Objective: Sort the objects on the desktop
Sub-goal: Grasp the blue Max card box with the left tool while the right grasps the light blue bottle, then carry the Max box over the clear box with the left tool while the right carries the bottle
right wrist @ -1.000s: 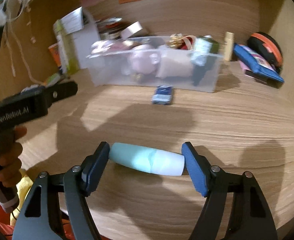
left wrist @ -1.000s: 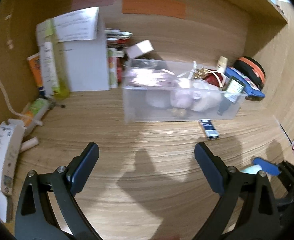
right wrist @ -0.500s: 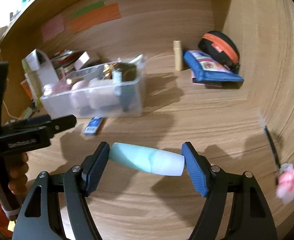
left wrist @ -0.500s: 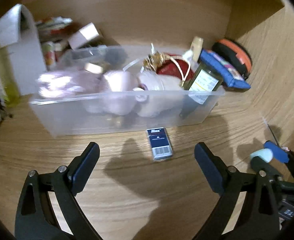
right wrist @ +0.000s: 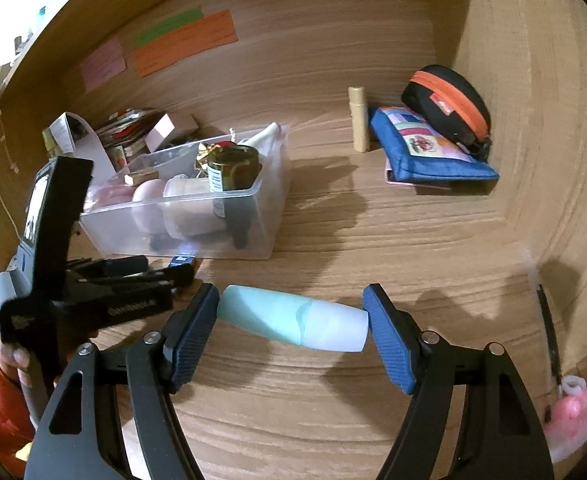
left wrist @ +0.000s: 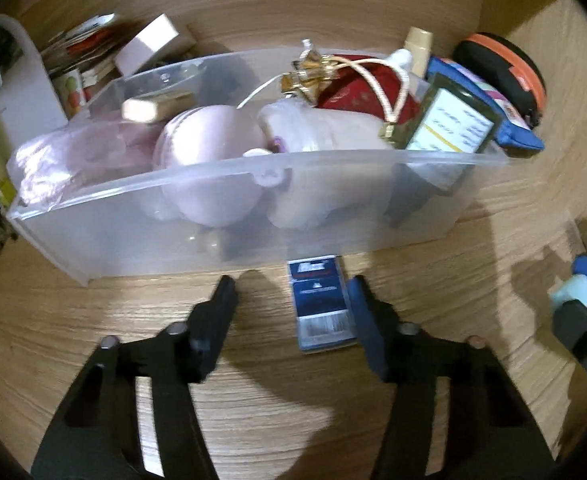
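Left wrist view
Left tool: the left tool [left wrist: 291, 292] stood open at the lower middle of the frame, holding nothing, its two fingers angled down toward the surface [left wrist: 253, 420].
Card packet: a small blue packet [left wrist: 320, 307] lay flat on the surface just in front of the clear bin [left wrist: 173, 240], its far end at the bin's front wall.
Key relation: the packet sat inside the gap but off to the right, beside or touching the right finger and well clear of the left one; its long axis ran away from the camera, in line with the fingers, so closing would press on its long edges.
Bin contents: pale pink soft items, a dark jar [left wrist: 451, 124] and a red pouch with a gold clip filled the bin.
Right edge: the right tool showed only in part, with a pale green tip.

Right wrist view
Right tool: the right tool [right wrist: 291, 322] was clamped on a pale green tube [right wrist: 293, 322], gripped end to end, its long axis lying crosswise between the pads.
Other tool: the left tool appeared at the left, its tip low by the packet [right wrist: 181, 260] at the bin's front.
Nearer hand: the left one was judged far nearer the packet; the right was already occupied.
Elsewhere: a blue pouch [right wrist: 429, 156] and a black case with an orange zip [right wrist: 447, 106] lay in the upper right.
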A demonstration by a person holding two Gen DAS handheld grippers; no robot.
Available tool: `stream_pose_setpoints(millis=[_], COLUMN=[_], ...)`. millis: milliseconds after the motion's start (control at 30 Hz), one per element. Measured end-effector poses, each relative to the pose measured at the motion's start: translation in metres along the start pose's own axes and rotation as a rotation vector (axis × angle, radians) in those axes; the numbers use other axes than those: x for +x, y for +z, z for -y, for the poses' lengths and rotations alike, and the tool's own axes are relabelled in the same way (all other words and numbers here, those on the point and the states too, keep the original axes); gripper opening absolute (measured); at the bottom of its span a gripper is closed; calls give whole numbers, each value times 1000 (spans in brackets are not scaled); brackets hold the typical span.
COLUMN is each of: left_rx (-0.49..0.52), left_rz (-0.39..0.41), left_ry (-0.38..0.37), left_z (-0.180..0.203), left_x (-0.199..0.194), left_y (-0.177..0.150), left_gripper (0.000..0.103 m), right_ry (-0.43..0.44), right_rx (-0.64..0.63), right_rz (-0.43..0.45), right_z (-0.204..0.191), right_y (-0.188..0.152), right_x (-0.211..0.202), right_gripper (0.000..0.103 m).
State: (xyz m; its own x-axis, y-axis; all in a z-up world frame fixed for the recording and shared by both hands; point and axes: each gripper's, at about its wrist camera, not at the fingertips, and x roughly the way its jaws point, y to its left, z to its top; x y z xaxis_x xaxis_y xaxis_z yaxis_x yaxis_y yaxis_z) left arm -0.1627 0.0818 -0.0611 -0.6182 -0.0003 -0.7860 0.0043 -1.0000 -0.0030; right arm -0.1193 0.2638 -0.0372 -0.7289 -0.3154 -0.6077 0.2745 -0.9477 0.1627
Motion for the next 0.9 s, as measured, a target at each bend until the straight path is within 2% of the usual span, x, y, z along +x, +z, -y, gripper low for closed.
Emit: stream_pose_setpoints(millis=[67, 133, 267, 433, 700, 900], left_rx=[13, 37, 70, 60, 29, -15], left_rz=[4, 7, 7, 18, 107, 188], left_ry=[-8, -14, -33, -44, -39, -58], left_z=[3, 6, 10, 4, -11, -30], left_x=[-1, -3, -3, -7, -37, -64], left_y=[-1, -2, -3, -4, -5, 7], left_gripper=[34, 27, 27, 26, 27, 27], right_ry=[6, 10, 12, 10, 8, 7], right_rx=[-6, -3, -4, -5, -25, -49], right_rz=[0, -3, -3, -3, 6, 34], right_z=[-2, -3, -5, -6, -19, -30], right_y=[1, 2, 3, 3, 10, 24], right_x=[3, 5, 5, 5, 2, -1], right_gripper=[71, 71, 71, 71, 71, 71])
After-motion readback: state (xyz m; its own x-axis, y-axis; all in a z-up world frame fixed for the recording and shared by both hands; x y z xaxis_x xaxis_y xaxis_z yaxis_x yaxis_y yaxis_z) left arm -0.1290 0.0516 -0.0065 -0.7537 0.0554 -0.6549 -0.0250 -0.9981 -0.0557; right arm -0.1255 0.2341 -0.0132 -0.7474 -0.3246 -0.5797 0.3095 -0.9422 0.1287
